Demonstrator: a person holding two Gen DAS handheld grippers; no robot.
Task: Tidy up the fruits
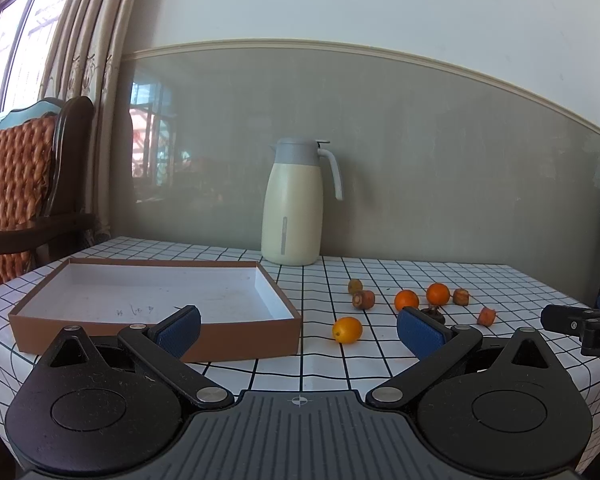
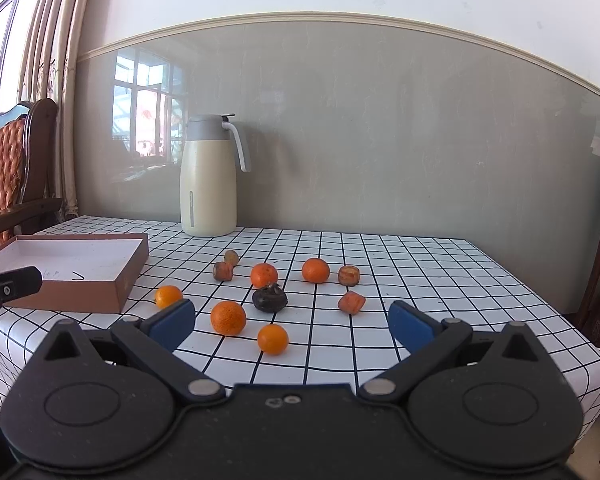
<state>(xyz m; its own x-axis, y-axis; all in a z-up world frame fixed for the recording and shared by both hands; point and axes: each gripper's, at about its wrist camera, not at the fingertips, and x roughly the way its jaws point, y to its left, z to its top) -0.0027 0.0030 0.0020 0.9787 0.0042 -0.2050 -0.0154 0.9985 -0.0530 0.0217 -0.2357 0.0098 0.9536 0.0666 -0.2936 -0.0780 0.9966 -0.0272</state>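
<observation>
Five round oranges (image 2: 228,318) glossy, loose beside shallow brown box (image 2: 132,276); left gripper (image 1: 299,330), right gripper (image 2: 292,322) fingers wide, unladen.

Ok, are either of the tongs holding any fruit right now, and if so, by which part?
Nothing is held. The left tongs and right tongs are both open and empty; the fruit lies on the tablecloth.

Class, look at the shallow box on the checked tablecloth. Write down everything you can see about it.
The box is a low, open, rectangular tray with no lid. Its outer walls look like brown cardboard and its inside is white, with faint dark scribbles on the floor. It holds no fruit. It lies flat on the checked tablecloth at the table's left end, left of the scattered fruits, with the cream jug behind its far right corner. Nothing but the cloth touches it.
</observation>
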